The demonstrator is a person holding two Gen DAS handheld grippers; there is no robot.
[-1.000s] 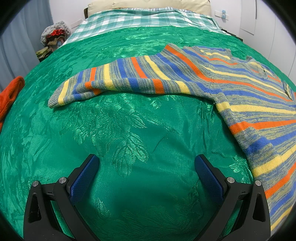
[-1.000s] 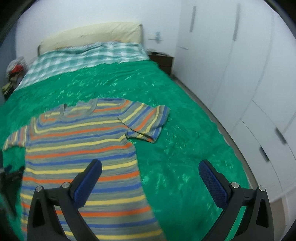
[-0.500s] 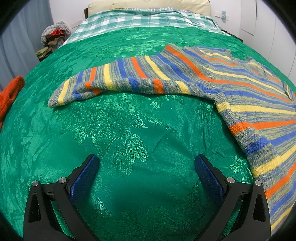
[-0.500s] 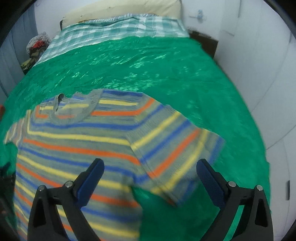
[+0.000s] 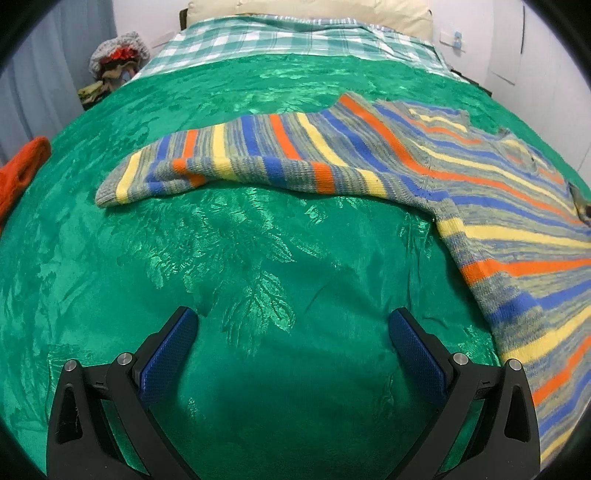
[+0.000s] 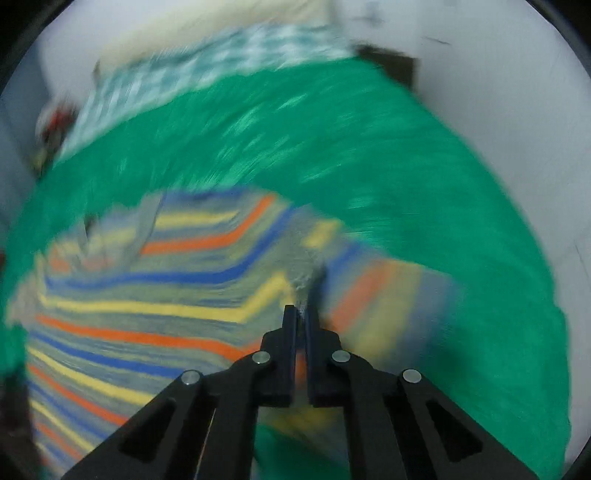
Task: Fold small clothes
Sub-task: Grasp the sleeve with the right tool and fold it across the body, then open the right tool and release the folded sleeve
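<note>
A bed fills both views, covered in a shiny green bedspread [image 5: 229,258], with a plaid sheet [image 5: 295,40] and a pillow [image 5: 310,9] toward 12 o'clock and white walls beyond. On it lies the striped sweater [image 5: 480,206], spread flat, one sleeve reaching out to 9 o'clock in your left view.

A second ago your right gripper [image 6: 301,314] hung above the sweater with its jaws spread wide. Now those jaws are clenched on knit fabric near where the other sleeve [image 6: 380,280] joins the body; a small pucker of cloth rises just ahead of the tips at 12 o'clock. The picture is smeared with motion, so you can't read exactly how much cloth is caught.

Your left gripper [image 5: 293,332] has not changed: jaws released and wide, hovering over bare bedspread, with the sweater well apart at 12 to 3 o'clock.

So the first fold looks to be starting: with that sleeve pinched, you are likely set to carry it across the body. Watch that you lift only the sleeve, not the layer beneath.
</note>
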